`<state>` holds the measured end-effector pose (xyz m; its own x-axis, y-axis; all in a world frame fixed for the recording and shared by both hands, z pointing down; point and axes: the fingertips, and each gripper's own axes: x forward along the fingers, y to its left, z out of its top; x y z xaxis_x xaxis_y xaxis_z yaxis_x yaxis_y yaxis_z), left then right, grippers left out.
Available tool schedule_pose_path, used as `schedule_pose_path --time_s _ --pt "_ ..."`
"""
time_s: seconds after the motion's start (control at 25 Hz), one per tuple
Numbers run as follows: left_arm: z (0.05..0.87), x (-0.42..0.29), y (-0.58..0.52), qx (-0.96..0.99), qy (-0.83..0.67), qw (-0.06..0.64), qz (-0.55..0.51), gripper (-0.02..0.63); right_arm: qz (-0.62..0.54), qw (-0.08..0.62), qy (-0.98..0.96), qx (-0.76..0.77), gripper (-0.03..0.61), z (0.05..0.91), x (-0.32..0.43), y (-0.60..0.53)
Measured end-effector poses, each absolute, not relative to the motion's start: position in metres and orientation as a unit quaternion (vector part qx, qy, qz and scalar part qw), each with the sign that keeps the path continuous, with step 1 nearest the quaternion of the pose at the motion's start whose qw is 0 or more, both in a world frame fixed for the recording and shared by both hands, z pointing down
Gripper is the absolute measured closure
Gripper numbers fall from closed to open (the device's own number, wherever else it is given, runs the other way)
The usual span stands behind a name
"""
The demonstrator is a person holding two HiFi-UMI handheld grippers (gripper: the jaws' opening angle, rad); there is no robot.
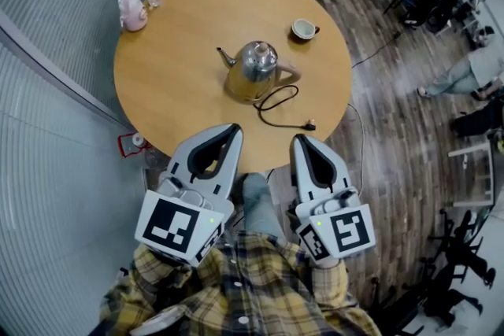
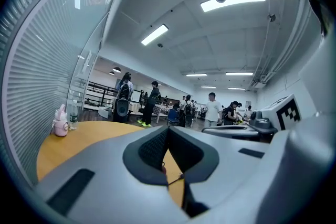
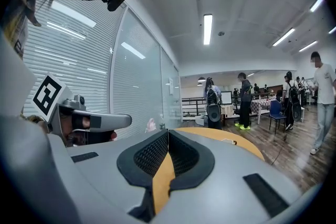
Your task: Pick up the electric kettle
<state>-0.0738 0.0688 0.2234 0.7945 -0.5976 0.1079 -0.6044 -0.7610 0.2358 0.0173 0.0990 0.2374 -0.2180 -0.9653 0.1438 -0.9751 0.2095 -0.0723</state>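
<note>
Electric kettle (image 1: 253, 71) upright mid-counter (image 1: 173, 98), ahead of both jaws, well apart. Spout-to-handle axis runs crosswise, handle toward right side, so right gripper (image 1: 300, 140) likely better placed. Power cord (image 1: 277, 102) lies between. Left gripper (image 1: 234, 129) alongside. Both near level, jaws closed together, empty.

The person is holding the left gripper (image 1: 233, 128) and the right gripper (image 1: 300, 139) side by side, near each other but apart, both pointing forward and roughly level. Each one's jaws are pressing together at the tips, gripping nothing. Plaid sleeves (image 1: 153, 287) are reaching in behind them, probably covering both wrists.
</note>
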Motion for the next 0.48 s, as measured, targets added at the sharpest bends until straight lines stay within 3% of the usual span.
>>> schedule_pose_path --time_s 0.48 --pt "0.231 -0.040 -0.015 0.923 -0.364 0.125 0.008 0.612 0.067 0.034 -0.797 0.599 0.548 0.244 0.063 0.006"
